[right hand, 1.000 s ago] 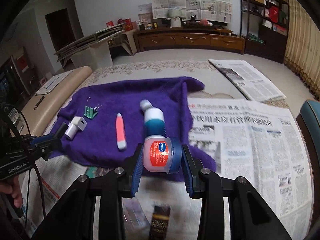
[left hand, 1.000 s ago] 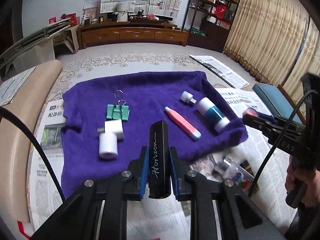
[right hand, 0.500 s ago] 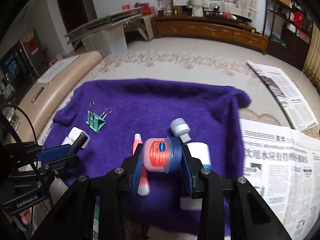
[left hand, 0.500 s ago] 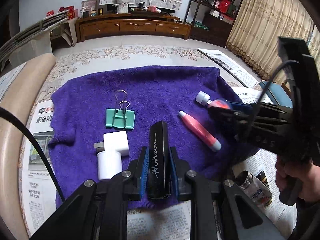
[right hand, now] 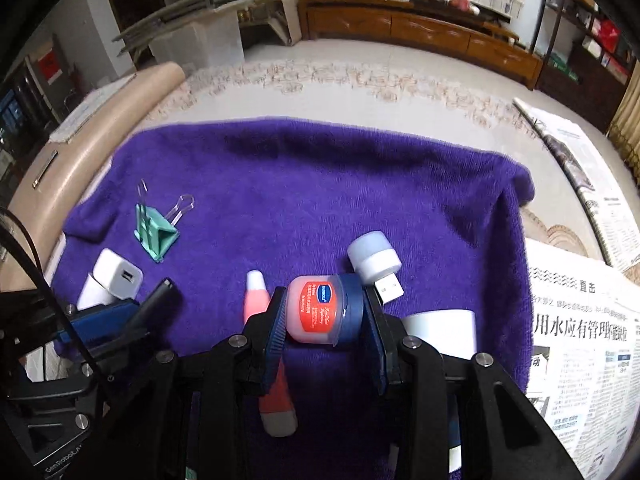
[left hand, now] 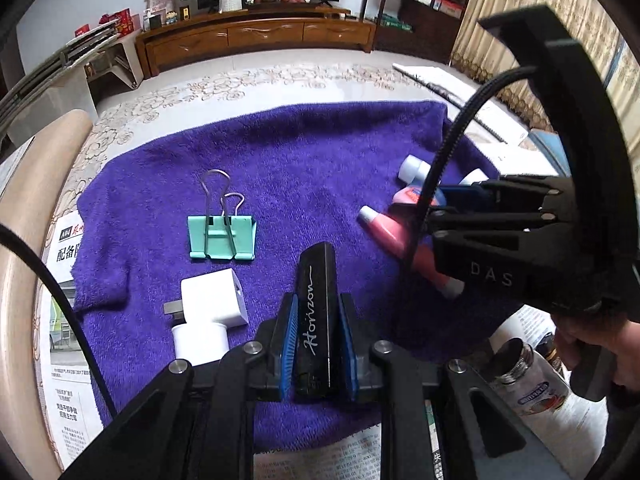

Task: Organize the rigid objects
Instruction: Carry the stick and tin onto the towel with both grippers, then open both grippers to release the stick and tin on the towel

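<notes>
My left gripper (left hand: 318,332) is shut on a black bar (left hand: 316,276) lettered "Horizon", held low over the near part of a purple towel (left hand: 288,160). In front of it lie a green binder clip (left hand: 222,236) and a white charger (left hand: 210,304). My right gripper (right hand: 326,322) is shut on a small pink jar with a blue lid (right hand: 316,310), just above the towel (right hand: 320,184). A pink tube (right hand: 256,300), a white USB light (right hand: 374,262) and a white bottle (right hand: 440,326) lie around it. The right gripper (left hand: 452,200) crosses the left wrist view from the right.
Newspaper (right hand: 584,336) covers the floor to the right of the towel. A glass jar (left hand: 528,376) lies on paper near the hand (left hand: 600,352) that holds the right gripper. A beige cushion edge (right hand: 100,132) runs along the left, and a wooden cabinet (left hand: 256,36) stands far back.
Both grippers came forward and lower over the towel. The right one swung in from the newspaper side to above the pink tube and bottle, close beside the left. Both grips are unchanged.
</notes>
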